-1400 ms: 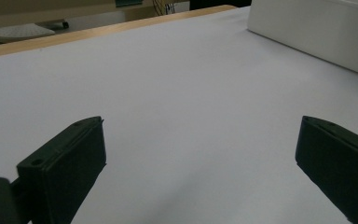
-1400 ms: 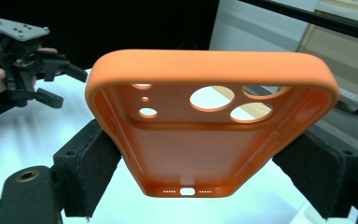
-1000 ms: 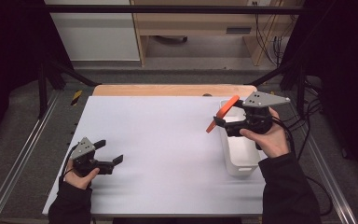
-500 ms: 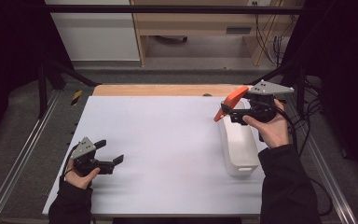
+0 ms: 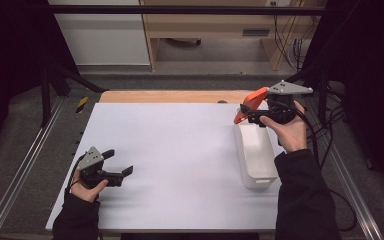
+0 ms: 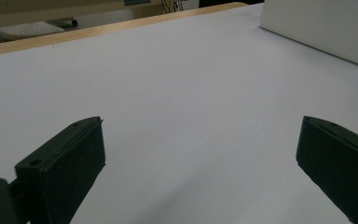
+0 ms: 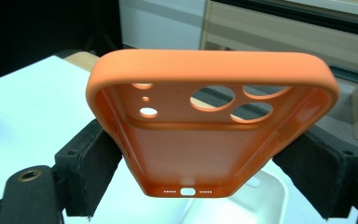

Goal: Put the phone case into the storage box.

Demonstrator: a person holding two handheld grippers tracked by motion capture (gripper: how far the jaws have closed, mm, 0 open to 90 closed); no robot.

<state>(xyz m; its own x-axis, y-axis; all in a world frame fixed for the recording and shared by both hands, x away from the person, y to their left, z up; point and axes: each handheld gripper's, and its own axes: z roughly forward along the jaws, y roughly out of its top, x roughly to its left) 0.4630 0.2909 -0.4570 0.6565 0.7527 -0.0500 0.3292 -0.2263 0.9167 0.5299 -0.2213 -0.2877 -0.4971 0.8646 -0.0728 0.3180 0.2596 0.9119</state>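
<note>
While the right gripper (image 5: 250, 111) hangs above the far end of the white tray (image 5: 256, 156), toward two o'clock on the white table (image 5: 180, 150), its jaws clamp an orange phone case (image 7: 212, 121) by its two long sides, camera holes away from the hand. Down at eight o'clock, the left gripper (image 6: 200, 172) rests low over the table, jaws spread wide and holding nothing.

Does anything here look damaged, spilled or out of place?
Nothing stands out. The orange phone case looks intact, held by its sides in the right gripper above the white tray. The left gripper is open and holds nothing.
</note>
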